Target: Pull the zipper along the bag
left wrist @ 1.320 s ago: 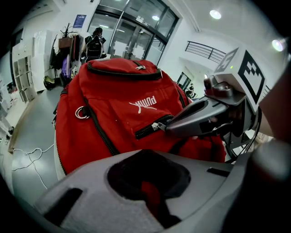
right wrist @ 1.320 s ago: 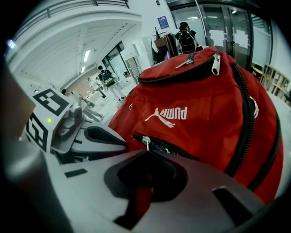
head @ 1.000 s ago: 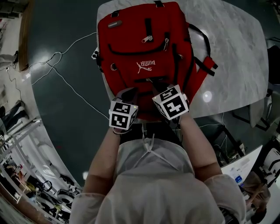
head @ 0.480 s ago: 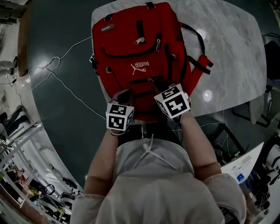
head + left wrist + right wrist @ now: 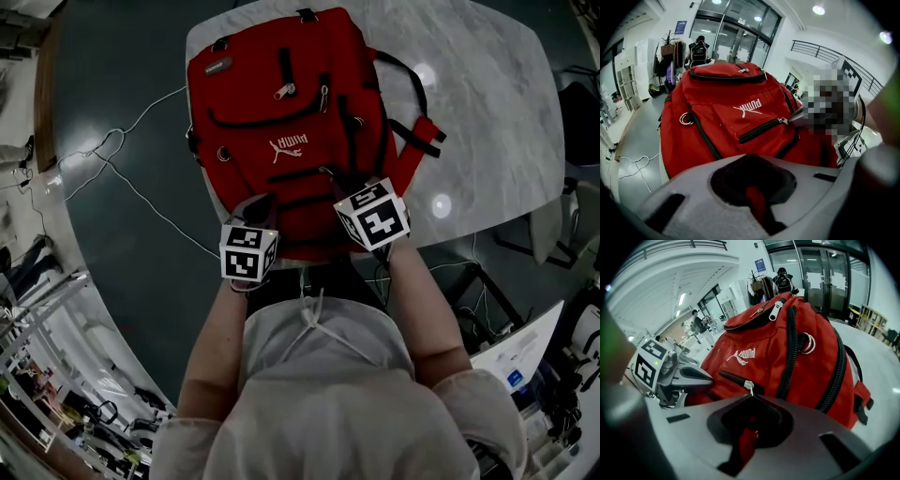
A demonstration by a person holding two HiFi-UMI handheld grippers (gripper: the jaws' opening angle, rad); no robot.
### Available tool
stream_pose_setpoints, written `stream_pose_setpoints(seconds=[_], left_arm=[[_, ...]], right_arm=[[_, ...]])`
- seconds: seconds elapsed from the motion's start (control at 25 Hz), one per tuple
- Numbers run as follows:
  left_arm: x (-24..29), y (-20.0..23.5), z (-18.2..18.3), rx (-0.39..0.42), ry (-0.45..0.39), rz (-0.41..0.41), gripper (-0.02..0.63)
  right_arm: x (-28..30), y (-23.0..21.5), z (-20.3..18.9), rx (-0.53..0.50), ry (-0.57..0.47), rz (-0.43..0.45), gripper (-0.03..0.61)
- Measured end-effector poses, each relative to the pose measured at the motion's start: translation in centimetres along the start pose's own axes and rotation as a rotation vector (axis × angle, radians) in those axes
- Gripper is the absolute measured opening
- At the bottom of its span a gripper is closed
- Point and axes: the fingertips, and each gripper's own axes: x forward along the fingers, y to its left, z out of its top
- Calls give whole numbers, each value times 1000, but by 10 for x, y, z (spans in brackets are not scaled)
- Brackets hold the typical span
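backpack [image 5: 281, 141], red with a white puma logo, lies flat on the marble table [image 5: 487, 112] with its top end away from the person. the right gripper [image 5: 330, 178] reaches onto the lower front pocket, jaws closed on the zipper pull [image 5: 749, 386], which hangs from the slider straight down into them. the slider sits at one end of the black pocket zipper [image 5: 761, 130]. the left gripper [image 5: 255, 202] is just beside it at the bag's near edge, jaws pinched together on the backpack (a strip of red fabric shows between them). white cables [image 5: 122, 159] trail over the dark floor.
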Motion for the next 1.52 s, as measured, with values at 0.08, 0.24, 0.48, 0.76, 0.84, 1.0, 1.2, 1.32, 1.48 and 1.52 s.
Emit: stream_pose_setpoints(seconds=[0.08, 0.24, 0.48, 0.76, 0.84, 1.0, 1.2, 1.32, 1.48, 1.52], left_arm=[[0, 0, 0, 0, 0, 3, 18], [0, 0, 1, 1, 0, 10, 18], [0, 1, 1, 3, 1, 22, 18], [1, 1, 1, 7, -5, 29, 18], [1, 2, 1, 9, -7, 29, 18], [1, 0, 1, 24, 12, 37, 18], [-7, -3, 8, 69, 0, 55, 20], [-21, -11, 19, 75, -72, 80, 20], [-45, -27, 50, 82, -208, 90, 18], [-52, -32, 60, 86, -244, 87, 18]], right_arm=[[-2, -4, -1, 9, -2, -5, 26], [-6, -12, -4, 24, 0, -17, 26], [-3, -18, -5, 60, -5, -16, 26], [1, -18, -6, 67, -24, -9, 28], [-2, -17, -5, 77, -50, -11, 28], [-11, -18, -3, 82, -97, -49, 29], [-23, -11, 1, 86, -146, -53, 29], [-38, -4, 8, 102, -201, -41, 29], [-66, -1, 33, 74, -329, -96, 29], [-73, 1, 40, 72, -364, -103, 29]])
